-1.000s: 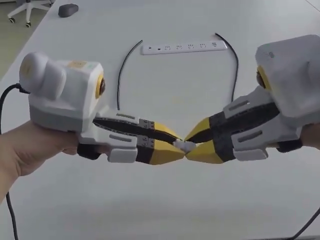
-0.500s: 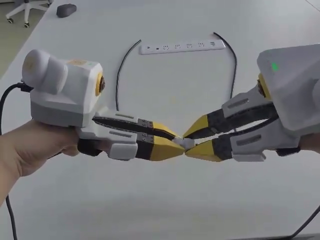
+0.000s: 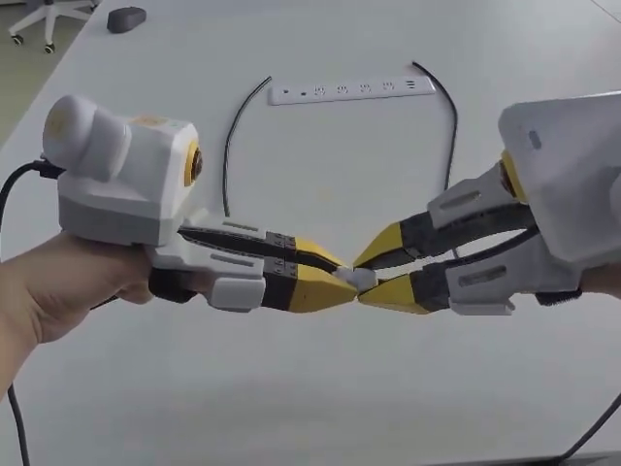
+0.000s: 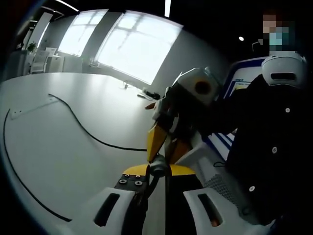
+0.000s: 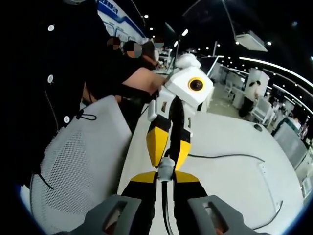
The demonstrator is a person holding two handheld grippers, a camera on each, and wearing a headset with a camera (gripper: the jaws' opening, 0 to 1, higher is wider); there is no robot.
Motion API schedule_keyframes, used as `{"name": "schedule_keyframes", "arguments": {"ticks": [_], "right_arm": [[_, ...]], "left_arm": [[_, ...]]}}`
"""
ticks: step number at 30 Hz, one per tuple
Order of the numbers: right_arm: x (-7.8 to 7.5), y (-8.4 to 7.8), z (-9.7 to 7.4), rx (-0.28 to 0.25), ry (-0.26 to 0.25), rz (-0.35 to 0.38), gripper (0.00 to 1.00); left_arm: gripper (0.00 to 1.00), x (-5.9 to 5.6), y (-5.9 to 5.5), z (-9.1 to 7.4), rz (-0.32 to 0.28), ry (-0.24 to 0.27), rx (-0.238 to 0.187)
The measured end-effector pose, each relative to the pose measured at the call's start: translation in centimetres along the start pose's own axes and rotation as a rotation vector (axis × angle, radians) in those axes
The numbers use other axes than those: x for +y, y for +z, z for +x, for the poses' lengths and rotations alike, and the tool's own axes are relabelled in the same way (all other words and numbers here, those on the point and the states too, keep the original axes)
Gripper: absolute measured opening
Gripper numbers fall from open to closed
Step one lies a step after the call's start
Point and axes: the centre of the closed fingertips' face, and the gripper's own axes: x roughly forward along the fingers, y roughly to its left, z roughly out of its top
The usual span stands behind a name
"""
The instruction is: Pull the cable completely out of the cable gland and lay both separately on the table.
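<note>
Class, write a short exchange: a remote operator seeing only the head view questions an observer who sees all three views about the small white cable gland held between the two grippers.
Operator: What comes out of the small white cable gland on the right-hand side?
Observer: In the right gripper view, a thin black cable runs back from it between the jaws of the right gripper.
Operator: What stands beside the white table on my side?
Observer: A white mesh chair back, seen in the right gripper view.
</note>
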Motion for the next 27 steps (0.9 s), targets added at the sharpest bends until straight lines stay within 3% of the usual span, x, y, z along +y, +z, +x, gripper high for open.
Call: {"name": "schedule_keyframes", "arguments": {"ticks": [3,5,6,9,11,14,17,18,21,27], "right_arm": [[0.0,-0.2,0.0,0.004,0.011,0.026,0.08],[0.4,-0.1,0.0,-0.001,0.036,0.11,0.09],[0.4,-0.1,0.0,-0.004,0.04,0.117,0.11],[0.3,-0.2,0.0,-0.023,0.059,0.199,0.23],[0.4,-0.1,-0.2,-0.04,0.079,0.229,0.21],[0.0,0.8,-1.0,-0.113,0.099,0.346,0.18],[-0.6,1.3,-1.7,-0.16,0.117,0.403,0.15],[-0.4,1.5,-1.8,-0.17,0.15,0.432,0.14],[-0.2,1.6,-1.8,-0.179,0.19,0.471,0.13],[0.3,1.1,-1.1,-0.145,0.222,0.494,0.12]], "left_arm": [[0.14,-0.1,-0.1,0.0,0.01,0.001,0.003],[0.14,-0.2,-0.1,0.0,0.011,-0.005,0.004],[0.14,-0.2,-0.1,0.0,0.015,-0.004,0.003],[0.14,-0.3,0.0,-0.1,0.029,-0.005,0.001],[0.14,-0.3,0.1,-0.2,0.035,-0.006,0.001],[0.14,-0.6,0.0,-0.3,0.061,-0.012,0.009],[0.14,-0.9,-0.2,-0.2,0.093,-0.021,0.018],[0.14,-1.0,-0.1,-0.2,0.106,-0.024,0.018],[0.14,-1.3,-0.1,-0.2,0.128,-0.028,0.023],[0.14,-1.9,0.1,-0.2,0.168,-0.042,0.025]]}}
